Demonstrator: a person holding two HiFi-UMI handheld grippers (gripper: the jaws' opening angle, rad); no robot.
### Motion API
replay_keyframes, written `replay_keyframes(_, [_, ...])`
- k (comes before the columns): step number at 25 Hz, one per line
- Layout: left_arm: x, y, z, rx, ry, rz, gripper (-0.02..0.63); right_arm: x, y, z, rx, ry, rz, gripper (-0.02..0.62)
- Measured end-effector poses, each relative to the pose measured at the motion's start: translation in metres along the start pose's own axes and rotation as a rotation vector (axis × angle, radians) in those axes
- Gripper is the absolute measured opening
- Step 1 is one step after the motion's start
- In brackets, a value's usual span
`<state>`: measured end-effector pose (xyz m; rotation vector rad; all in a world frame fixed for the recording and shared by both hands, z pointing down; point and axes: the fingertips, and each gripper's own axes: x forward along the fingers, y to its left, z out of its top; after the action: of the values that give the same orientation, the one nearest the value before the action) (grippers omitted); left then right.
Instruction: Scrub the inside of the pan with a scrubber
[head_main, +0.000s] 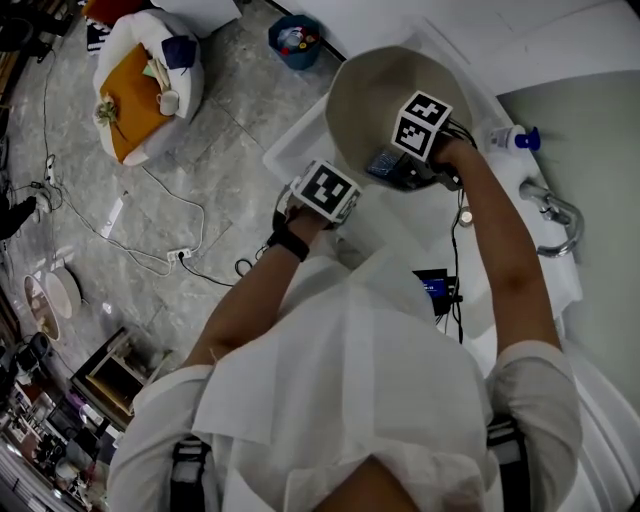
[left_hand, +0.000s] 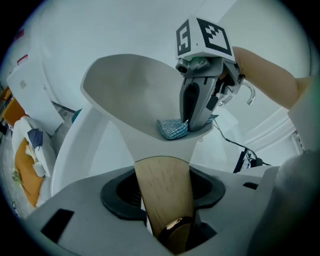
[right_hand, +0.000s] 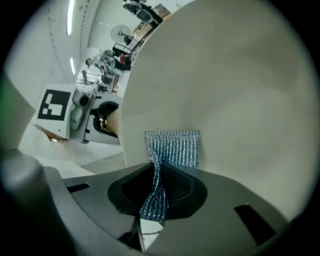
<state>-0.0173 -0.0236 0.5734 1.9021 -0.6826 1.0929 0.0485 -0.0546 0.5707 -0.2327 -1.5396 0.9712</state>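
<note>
Standing at a white sink (head_main: 300, 140) above a grey stone floor (head_main: 200, 150) strewn with cables, the person holds the pale pan (head_main: 375, 95) tilted on edge. The left gripper (left_hand: 165, 215) clamps its wooden handle (left_hand: 162, 180). The right gripper (right_hand: 155, 200) pinches the blue scrubber (right_hand: 175, 147), whose free end lies flat against the pan's inner wall.

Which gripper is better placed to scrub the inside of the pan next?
Right. The right gripper pinches the blue scrubber, whose free end lies flat against the inside of the pan. The left gripper is clamped on the wooden handle, holding the pan tilted up, so it is occupied.
</note>
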Motion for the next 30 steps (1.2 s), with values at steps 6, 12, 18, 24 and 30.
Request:
replay_keyframes(6, [-0.001,-0.002,0.001,0.0,-0.003,-0.003,0.235,-0.028,-0.061,-0.048,-0.055,0.415,-0.375,0.046])
replay_keyframes(12, [-0.001,-0.003,0.002,-0.002,-0.009,-0.008,0.235,-0.065,-0.124,-0.035,-0.159,0.479,-0.687,0.046])
replay_keyframes(18, [-0.002,-0.003,0.001,-0.002,-0.008,-0.012,0.233,-0.099,-0.156,0.016,-0.39,0.391,-0.938,0.046])
replay_keyframes(24, [-0.002,-0.004,0.0,-0.004,-0.001,-0.016,0.232,-0.116,-0.157,0.075,-0.706,0.313,-1.183,0.046])
replay_keyframes(30, [-0.002,-0.003,0.0,-0.011,-0.002,-0.019,0.232,-0.121,-0.157,0.079,-0.786,0.321,-1.232,0.046])
